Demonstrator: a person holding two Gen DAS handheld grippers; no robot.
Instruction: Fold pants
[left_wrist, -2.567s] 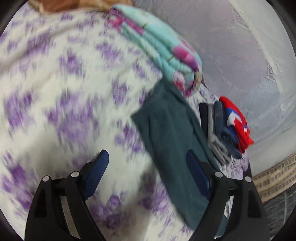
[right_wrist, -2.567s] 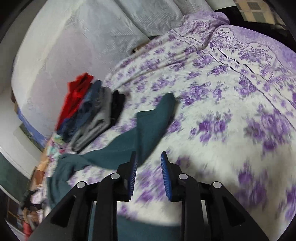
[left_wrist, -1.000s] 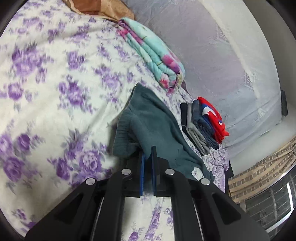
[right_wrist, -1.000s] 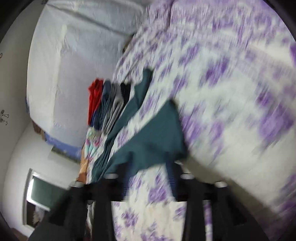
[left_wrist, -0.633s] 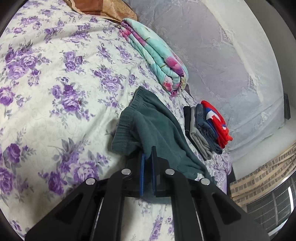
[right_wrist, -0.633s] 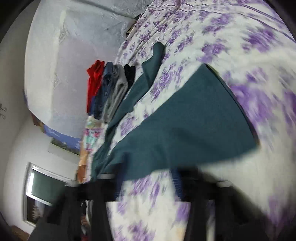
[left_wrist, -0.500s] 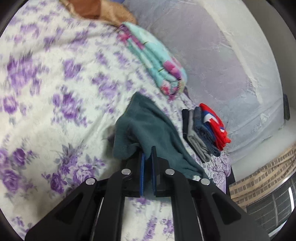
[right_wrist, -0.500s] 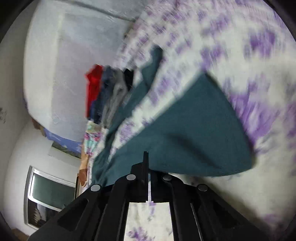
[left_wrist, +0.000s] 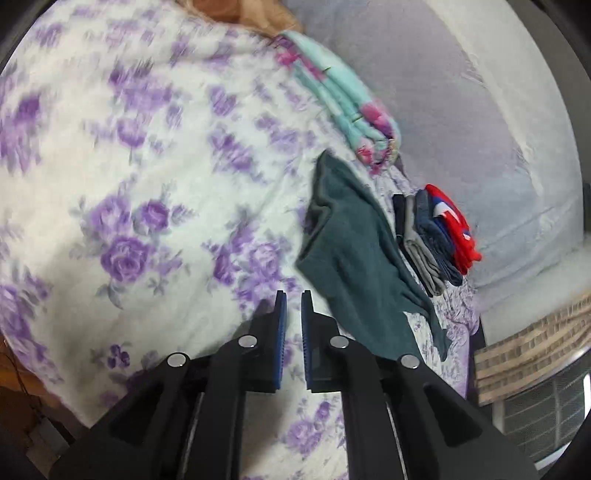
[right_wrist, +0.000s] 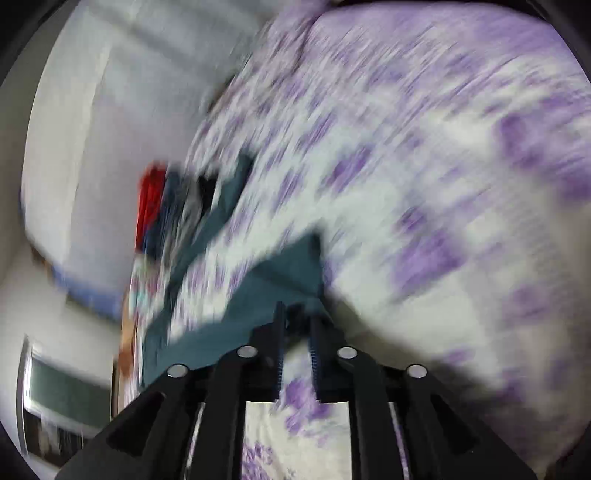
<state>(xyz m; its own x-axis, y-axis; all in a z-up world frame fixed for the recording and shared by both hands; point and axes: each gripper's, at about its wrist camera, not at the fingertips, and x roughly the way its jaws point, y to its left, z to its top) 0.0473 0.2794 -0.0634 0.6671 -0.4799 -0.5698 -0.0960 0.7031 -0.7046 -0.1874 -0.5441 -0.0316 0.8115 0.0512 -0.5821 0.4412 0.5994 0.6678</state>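
Note:
The dark teal pants lie on the purple-flowered bedsheet, waistband end toward the upper left. My left gripper sits just left of the pants, jaws a narrow gap apart with nothing between them. In the blurred right wrist view, my right gripper has its jaws slightly apart at the edge of a teal pant leg; whether cloth is still pinched is unclear.
A folded turquoise floral quilt lies beyond the pants. A stack of folded clothes, red on top, sits by the white wall; it also shows in the right wrist view. An orange pillow lies at the far edge.
My left gripper has let go of the waistband and moved left of the pants, which dropped onto the bed. My right gripper's jaws have parted slightly while it swings fast.

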